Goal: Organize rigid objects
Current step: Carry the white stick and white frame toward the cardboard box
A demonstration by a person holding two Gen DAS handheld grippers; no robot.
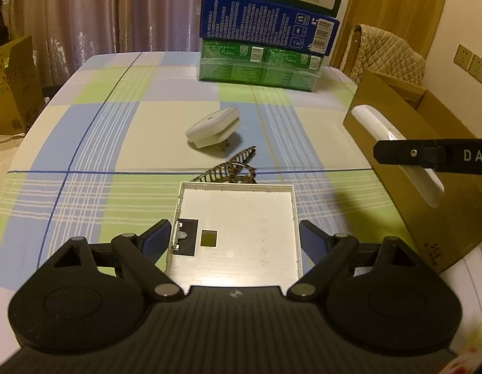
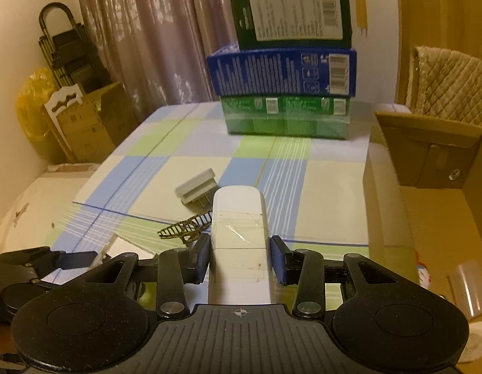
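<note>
Checked cloth in pale blue, green and cream covers the surface (image 1: 94,131), with pleated curtains behind. At lower centre of the left view, a shallow square white plastic tray (image 1: 238,233) is seen between the wide-spread fingers of the left claw (image 1: 234,240); whether the pads touch it cannot be told. In the right view, a smooth, rounded white bar (image 2: 239,233), taped across, is clamped by the right claw (image 2: 239,257). A white plug adapter (image 1: 213,127) and a brown lattice ornament (image 1: 231,168) lie mid-frame. Stacked cartons (image 1: 266,34) stand behind, a cardboard box (image 1: 428,168) at right.
</note>
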